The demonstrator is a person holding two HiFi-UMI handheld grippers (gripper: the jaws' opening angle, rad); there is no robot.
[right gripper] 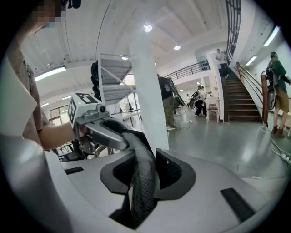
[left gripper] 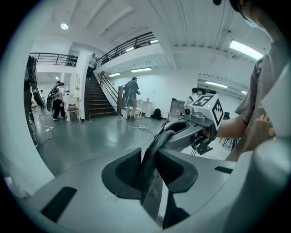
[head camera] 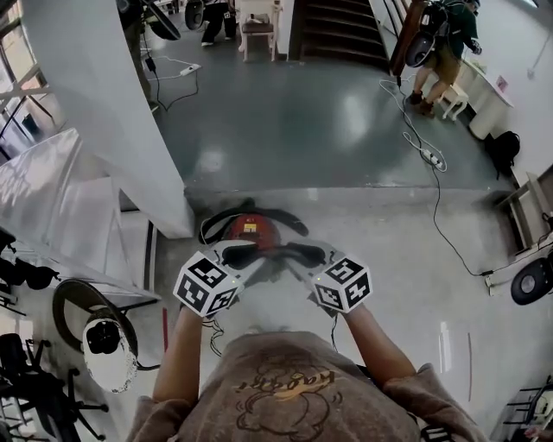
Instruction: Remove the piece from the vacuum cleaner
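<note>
Glossy grey-green floor [head camera: 346, 129], lamp glare on it. Broad white pillar [head camera: 104, 112] at left. Dark staircase [head camera: 333, 26] at far end; black railing [left gripper: 132, 44] along upper gallery. White wall [left gripper: 159, 88], white ribbed ceiling [left gripper: 191, 27], strip lights [left gripper: 248, 49]. Power strip [head camera: 430, 156] and black cable [head camera: 438, 207] on floor at right. White chair [head camera: 257, 34] near staircase.
</note>
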